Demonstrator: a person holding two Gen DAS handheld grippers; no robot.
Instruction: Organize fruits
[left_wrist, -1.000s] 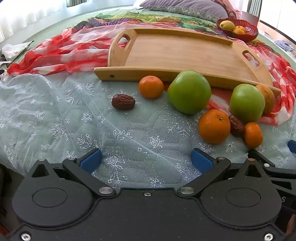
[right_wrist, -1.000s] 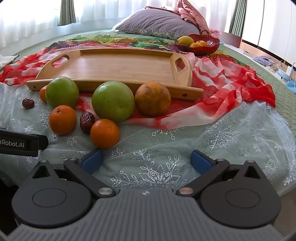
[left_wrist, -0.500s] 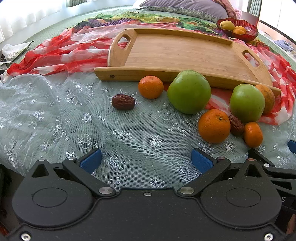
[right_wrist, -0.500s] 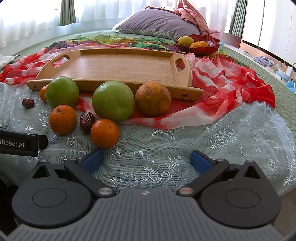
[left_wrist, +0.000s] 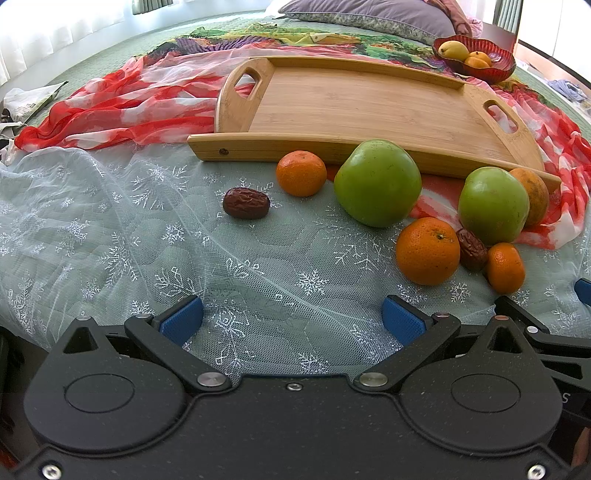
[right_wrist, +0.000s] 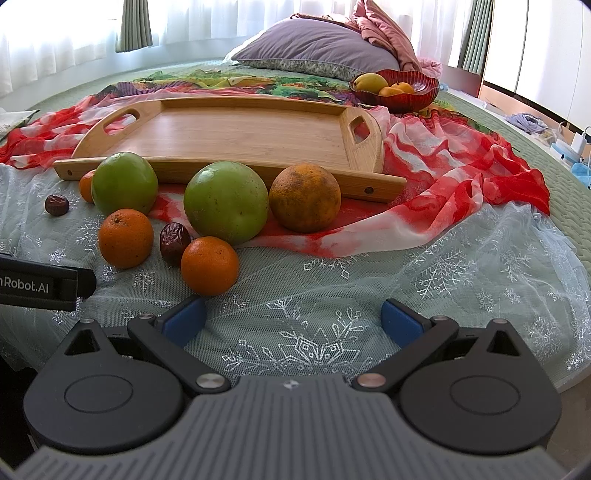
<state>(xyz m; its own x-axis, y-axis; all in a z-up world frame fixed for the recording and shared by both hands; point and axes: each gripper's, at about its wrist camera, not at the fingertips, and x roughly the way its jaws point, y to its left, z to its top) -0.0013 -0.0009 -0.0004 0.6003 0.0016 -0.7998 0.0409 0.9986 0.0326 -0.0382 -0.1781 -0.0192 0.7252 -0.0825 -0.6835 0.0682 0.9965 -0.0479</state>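
Note:
A bare bamboo tray (left_wrist: 369, 107) (right_wrist: 236, 129) lies on a bed. In front of it sit two green apples (left_wrist: 377, 182) (left_wrist: 493, 205) (right_wrist: 226, 206) (right_wrist: 124, 182), a dull large orange (right_wrist: 305, 201) (left_wrist: 533, 195), three small mandarins (left_wrist: 301, 172) (left_wrist: 427, 250) (left_wrist: 505, 267) (right_wrist: 209, 265) (right_wrist: 125, 237) and two brown dates (left_wrist: 246, 203) (left_wrist: 471, 248) (right_wrist: 174, 238) (right_wrist: 56, 205). My left gripper (left_wrist: 291, 319) is open, low over the netting, short of the fruit. My right gripper (right_wrist: 293, 319) is open too, with a mandarin just beyond its left finger.
A red bowl (right_wrist: 400, 92) (left_wrist: 480, 66) with yellow and orange fruit stands behind the tray. A red-white scarf (right_wrist: 436, 177) and white snowflake netting (left_wrist: 110, 229) cover the bed. A purple pillow (right_wrist: 317, 51) lies at the back. The left gripper's side (right_wrist: 40, 286) shows at the right view's left edge.

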